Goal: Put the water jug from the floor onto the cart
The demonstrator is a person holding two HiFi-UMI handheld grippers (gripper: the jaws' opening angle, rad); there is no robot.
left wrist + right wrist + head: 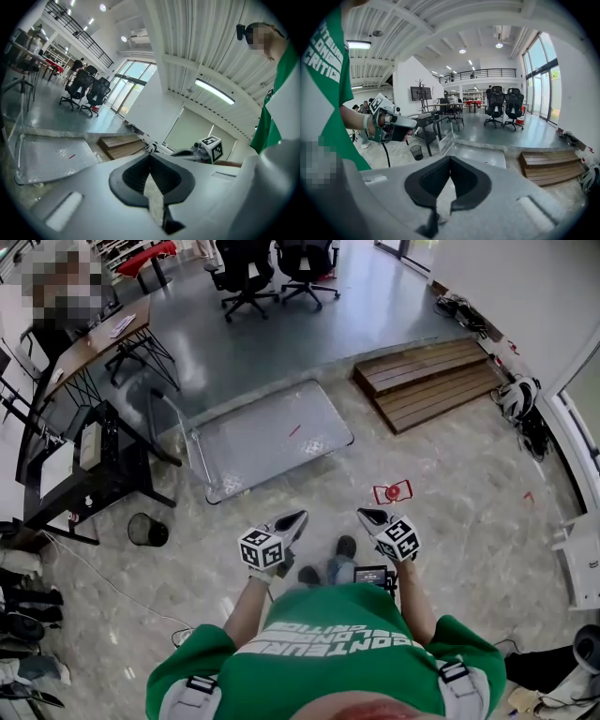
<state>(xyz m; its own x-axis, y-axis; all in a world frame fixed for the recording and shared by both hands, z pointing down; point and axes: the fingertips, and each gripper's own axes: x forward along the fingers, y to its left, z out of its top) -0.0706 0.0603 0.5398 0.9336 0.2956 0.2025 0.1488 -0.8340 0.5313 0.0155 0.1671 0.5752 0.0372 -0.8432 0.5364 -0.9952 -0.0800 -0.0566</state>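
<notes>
Flat rectangular cart [253,442] — embossed grey metal

The cart [272,437], a low silver platform with a level tread-plate deck, stands on the floor [450,521] at eleven o'clock.

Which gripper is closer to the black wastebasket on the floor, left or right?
Left. In the head view the left gripper hangs right of the wastebasket; the right gripper is beyond it, farther right.
</notes>
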